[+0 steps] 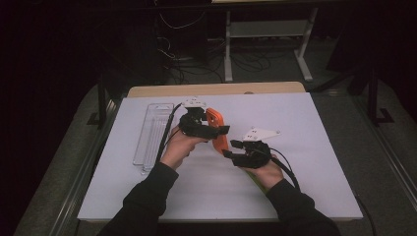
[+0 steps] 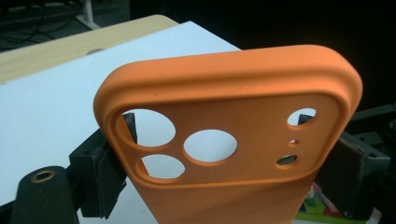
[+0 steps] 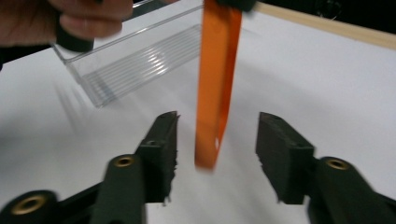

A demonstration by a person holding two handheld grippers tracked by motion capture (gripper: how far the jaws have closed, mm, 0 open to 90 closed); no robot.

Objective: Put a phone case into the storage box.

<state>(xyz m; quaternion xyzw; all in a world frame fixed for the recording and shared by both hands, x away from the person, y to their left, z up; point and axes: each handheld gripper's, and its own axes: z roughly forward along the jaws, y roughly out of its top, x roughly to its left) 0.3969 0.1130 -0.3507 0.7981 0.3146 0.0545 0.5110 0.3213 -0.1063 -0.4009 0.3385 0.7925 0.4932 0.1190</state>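
Both forearms reach in over the white table (image 1: 305, 147). The left gripper (image 1: 215, 130) grasps the orange phone case (image 2: 224, 121) by its sides, lifted. The right gripper (image 3: 215, 144) gapes wide, its jaws straddling the case's lower end untouched

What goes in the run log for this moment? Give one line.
left tool: shut on orange phone case, held above table | right tool: open, straddling case's lower end | clear tray: left, on table

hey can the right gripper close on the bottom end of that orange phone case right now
Probably yes. The right gripper is open, and the lower end of the orange phone case hangs between its fingers with nothing in between. The left gripper holds the case higher up.
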